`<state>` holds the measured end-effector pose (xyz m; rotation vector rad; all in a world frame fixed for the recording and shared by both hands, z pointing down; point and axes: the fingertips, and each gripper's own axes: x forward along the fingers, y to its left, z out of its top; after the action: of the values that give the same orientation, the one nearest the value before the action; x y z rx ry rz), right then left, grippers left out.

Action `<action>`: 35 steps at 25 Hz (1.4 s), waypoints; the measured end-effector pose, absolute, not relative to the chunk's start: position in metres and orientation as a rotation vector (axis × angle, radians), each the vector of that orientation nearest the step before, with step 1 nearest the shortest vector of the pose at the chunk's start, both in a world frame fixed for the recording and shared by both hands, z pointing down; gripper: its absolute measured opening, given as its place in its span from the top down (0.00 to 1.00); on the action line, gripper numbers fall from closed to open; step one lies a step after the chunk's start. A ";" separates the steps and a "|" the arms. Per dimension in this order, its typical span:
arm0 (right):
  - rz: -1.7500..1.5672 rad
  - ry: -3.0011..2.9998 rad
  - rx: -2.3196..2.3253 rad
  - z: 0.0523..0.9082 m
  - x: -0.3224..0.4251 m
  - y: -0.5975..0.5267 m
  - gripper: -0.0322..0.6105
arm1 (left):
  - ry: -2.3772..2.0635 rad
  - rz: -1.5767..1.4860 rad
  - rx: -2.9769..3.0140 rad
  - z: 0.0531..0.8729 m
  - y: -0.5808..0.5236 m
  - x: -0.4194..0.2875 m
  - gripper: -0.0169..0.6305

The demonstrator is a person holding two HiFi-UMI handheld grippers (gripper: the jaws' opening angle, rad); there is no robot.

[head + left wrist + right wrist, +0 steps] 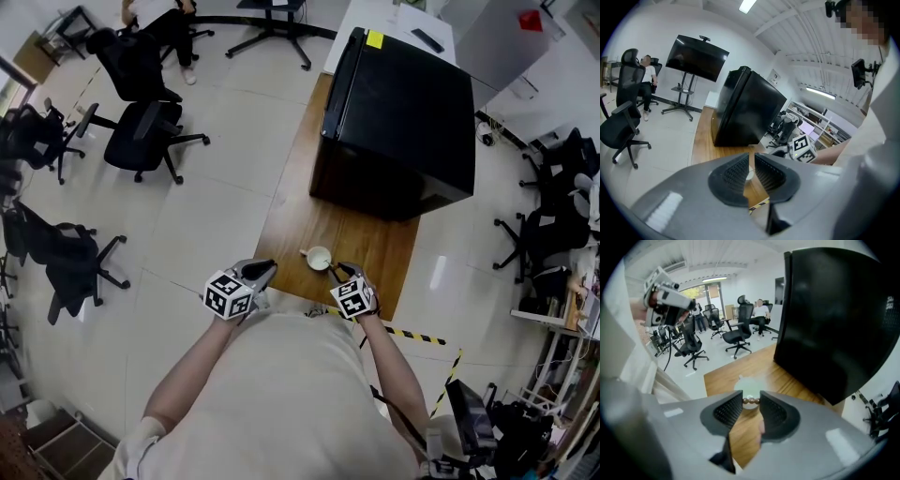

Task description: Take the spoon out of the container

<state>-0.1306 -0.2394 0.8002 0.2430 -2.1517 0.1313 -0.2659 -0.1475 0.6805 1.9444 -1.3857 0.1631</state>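
Observation:
A white cup [319, 258] stands near the front edge of the wooden table [295, 211]. Just right of the cup, my right gripper [339, 271] points steeply down. In the right gripper view its jaws [751, 397] are shut on the brown beaded handle of the spoon [751, 401], directly above the cup [742, 386]; the spoon's bowl is hidden. My left gripper [265, 269] hovers at the table's front left edge, left of the cup. Its jaws [751, 157] stand a narrow slit apart with nothing between them.
A large black box [398, 122] fills the far half of the table. Black office chairs [145, 136] stand on the floor at the left. Yellow-and-black tape [417, 335] marks the floor by the table's front right corner. A person [647, 77] sits far off.

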 end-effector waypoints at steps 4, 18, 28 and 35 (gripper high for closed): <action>0.204 -2.249 0.313 0.752 -0.121 -0.262 0.77 | -1.373 0.172 1.956 0.682 -0.157 -0.261 0.95; 0.291 -2.157 0.577 0.814 -0.051 -0.337 0.77 | -1.383 0.209 1.946 0.680 -0.155 -0.247 0.95; 0.308 -2.103 0.586 0.874 -0.041 -0.312 0.77 | -1.397 0.238 1.932 0.679 -0.154 -0.236 0.95; 0.309 -1.942 0.519 0.930 -0.025 -0.285 0.77 | -1.403 0.263 1.909 0.687 -0.154 -0.229 0.95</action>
<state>-0.0251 -0.2848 0.9296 0.5187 -1.9416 0.3090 -0.2287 -0.1542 0.6865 1.9093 -1.4027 0.2628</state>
